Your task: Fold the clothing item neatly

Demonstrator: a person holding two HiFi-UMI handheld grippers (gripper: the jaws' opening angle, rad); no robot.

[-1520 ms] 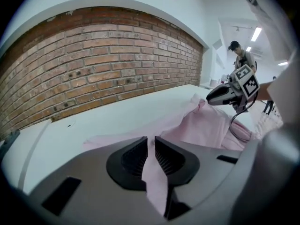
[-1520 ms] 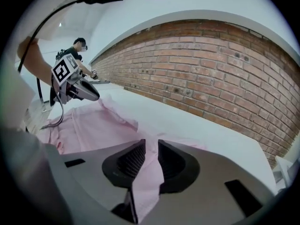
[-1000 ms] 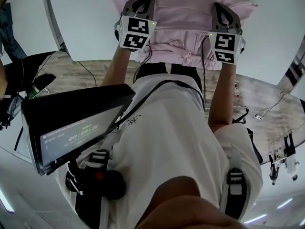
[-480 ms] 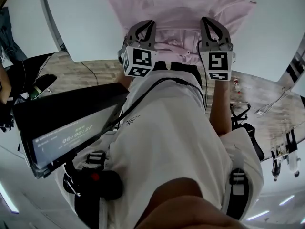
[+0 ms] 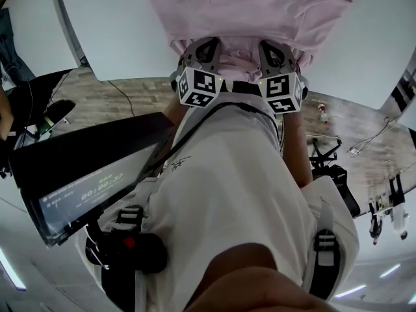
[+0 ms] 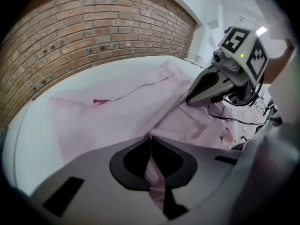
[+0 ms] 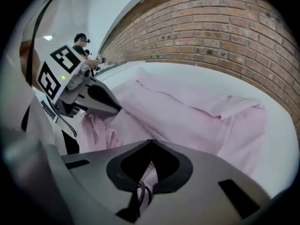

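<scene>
Nearest the body, the left gripper [image 6: 150, 138] is clenched on a pinch of the pink garment [image 5: 247, 8]; the right gripper [image 7: 151, 142], near it, is likewise clamped on pink cloth; both are at the table's [image 5: 117, 31] near edge. Beyond them the garment lies spread on the table, bunched where it is gripped; a brick wall [image 6: 93, 36] stands behind. The step looks like gathering the near edge for a fold; next, probably carry both pinches over the garment together, then lay them flat.

Soft pink cloth garment [image 5: 240, 8] on smooth matt white table [image 5: 123, 25]; rough brick wall [image 6: 93, 27].
</scene>
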